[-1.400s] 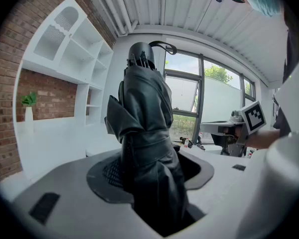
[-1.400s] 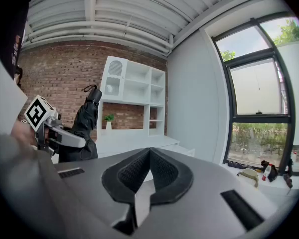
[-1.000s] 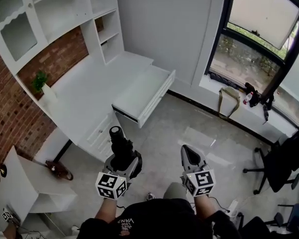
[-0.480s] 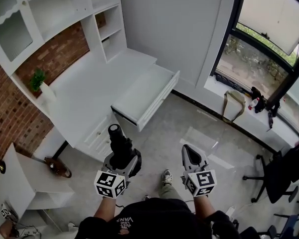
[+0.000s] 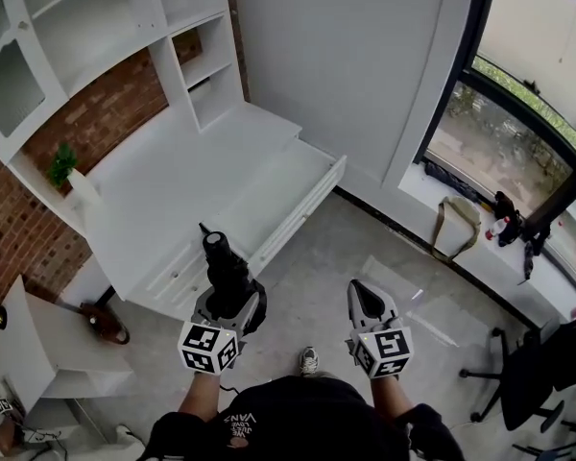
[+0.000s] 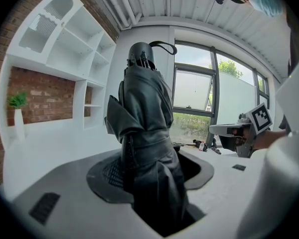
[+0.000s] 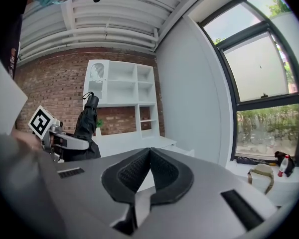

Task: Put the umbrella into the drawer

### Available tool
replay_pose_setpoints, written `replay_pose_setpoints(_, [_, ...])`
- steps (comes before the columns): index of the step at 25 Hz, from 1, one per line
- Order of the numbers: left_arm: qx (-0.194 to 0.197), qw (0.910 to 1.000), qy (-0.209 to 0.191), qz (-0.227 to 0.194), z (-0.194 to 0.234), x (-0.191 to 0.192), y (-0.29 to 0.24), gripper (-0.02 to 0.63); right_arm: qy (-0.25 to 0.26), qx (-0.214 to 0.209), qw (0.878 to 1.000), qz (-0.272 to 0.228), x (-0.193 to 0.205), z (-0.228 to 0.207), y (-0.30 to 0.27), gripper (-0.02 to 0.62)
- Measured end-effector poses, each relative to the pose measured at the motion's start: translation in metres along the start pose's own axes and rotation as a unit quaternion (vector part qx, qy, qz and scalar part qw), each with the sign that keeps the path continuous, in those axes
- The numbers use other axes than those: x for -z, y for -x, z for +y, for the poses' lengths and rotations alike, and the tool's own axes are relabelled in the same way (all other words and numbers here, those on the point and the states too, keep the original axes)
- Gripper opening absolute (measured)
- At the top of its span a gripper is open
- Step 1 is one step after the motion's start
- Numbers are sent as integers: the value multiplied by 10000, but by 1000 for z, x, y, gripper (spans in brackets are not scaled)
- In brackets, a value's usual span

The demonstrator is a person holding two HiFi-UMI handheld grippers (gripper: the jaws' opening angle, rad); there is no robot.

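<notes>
A black folded umbrella [image 5: 222, 262] stands upright in my left gripper [image 5: 228, 294], which is shut on its lower part. In the left gripper view the umbrella [image 6: 143, 108] fills the gap between the pads [image 6: 105, 175], its strap loop at the top. The white drawer [image 5: 319, 196] hangs open from the white desk [image 5: 163, 185], ahead and slightly right of the umbrella's tip. My right gripper [image 5: 366, 294] hovers over the floor to the right, jaws shut and empty; its pads [image 7: 134, 171] meet at the tip.
White shelves [image 5: 96, 27] rise over the desk, with a small potted plant [image 5: 60, 167] at the left. A low white table [image 5: 62, 339] stands at the lower left. A bag [image 5: 456, 225] and bottle [image 5: 502, 228] sit on the window ledge; an office chair [image 5: 542, 358] is at the right.
Both grippers have moved toward the desk together. The umbrella's tip now overlaps the desk's front edge, and the drawer lies closer ahead. Both grips are unchanged.
</notes>
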State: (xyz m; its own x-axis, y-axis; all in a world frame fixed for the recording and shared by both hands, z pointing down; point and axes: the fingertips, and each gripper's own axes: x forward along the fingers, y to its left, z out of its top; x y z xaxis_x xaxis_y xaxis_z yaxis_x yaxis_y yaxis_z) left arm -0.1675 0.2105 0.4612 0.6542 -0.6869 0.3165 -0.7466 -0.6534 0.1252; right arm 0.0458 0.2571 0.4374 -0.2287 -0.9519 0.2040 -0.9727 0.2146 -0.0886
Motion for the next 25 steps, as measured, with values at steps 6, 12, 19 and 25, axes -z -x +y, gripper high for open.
replay_pose_setpoints(6, [-302, 9995, 20, 31, -5, -8, -45, 247, 37, -330, 9994, 0, -7, -43, -30, 0])
replay_pose_setpoints(12, [-410, 9990, 17, 181, -5, -9, -71, 247, -13, -514, 9987, 43, -6, -63, -46, 0])
replay_pose_setpoints(19, [-399, 9985, -89, 357, 24, -13, -112, 247, -122, -431, 9989, 166, 2, -78, -72, 0])
replay_pose_setpoints(25, [-275, 9983, -69, 515, 55, -13, -157, 247, -120, -291, 9990, 310, 2, -94, -115, 0])
